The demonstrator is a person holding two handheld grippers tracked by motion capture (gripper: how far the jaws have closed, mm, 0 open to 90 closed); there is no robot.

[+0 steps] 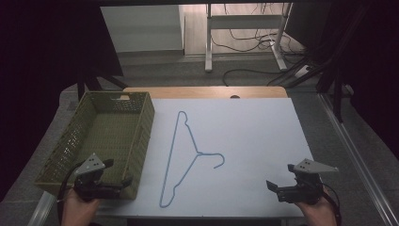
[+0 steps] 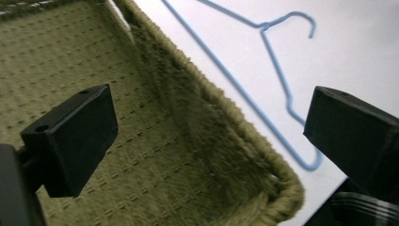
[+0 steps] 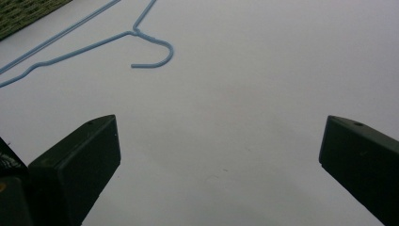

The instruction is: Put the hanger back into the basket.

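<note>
A light blue wire hanger [image 1: 196, 153] lies flat on the white table top [image 1: 254, 136], its hook curling to the right. My left gripper [image 1: 120, 172] hovers open over the near right corner of an olive green woven basket [image 1: 141, 141]. In the left gripper view the jaws [image 2: 211, 122] stand wide apart, with the basket rim [image 2: 226, 103] and the hanger [image 2: 263, 27] beyond them. My right gripper [image 1: 281, 176] is open at the near right of the table. Its view [image 3: 221, 136] has bare table between the jaws and the hanger hook [image 3: 164, 47] farther off.
The basket holds nothing and takes up the table's left side. A wooden strip [image 1: 202, 92] runs along the far edge. Beyond it are white desk legs [image 1: 208, 42] and cables [image 1: 244, 73] on the floor.
</note>
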